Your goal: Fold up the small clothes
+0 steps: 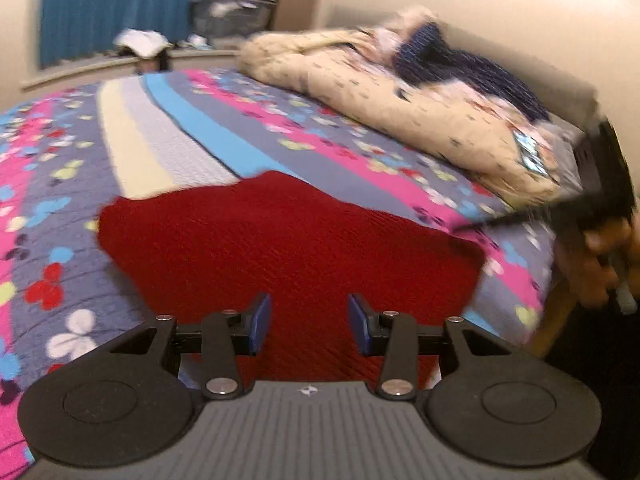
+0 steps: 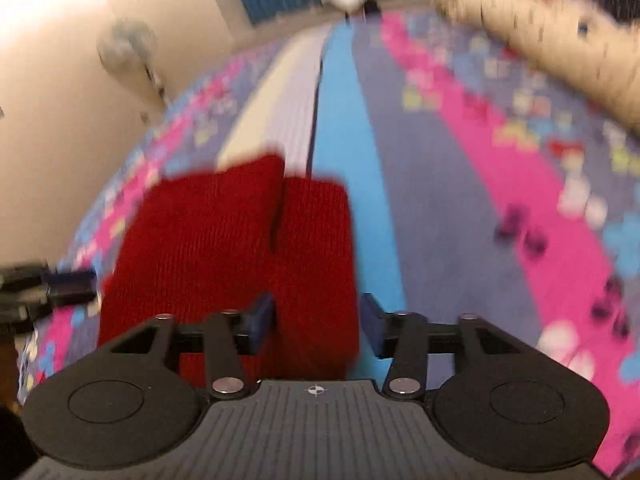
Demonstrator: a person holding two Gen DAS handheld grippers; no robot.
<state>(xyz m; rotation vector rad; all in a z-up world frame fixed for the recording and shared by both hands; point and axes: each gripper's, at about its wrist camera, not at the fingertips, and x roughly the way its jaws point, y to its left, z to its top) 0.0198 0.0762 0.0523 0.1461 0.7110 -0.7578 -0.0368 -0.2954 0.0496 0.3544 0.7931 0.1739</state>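
Left wrist: red knit garment (image 1: 280, 248) on bedspread (image 1: 160, 140)

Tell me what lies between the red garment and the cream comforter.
Only bare bedspread, striped and flowered, separates the red garment from the cream comforter; left wrist view shows it.

Both wrist cameras sit low and close over the bed (image 1: 168, 136), tilted down along their fingers toward the far curtain (image 1: 120, 4). Shared ground — the red knit garment (image 1: 280, 240) and striped bedspread (image 2: 440, 160).
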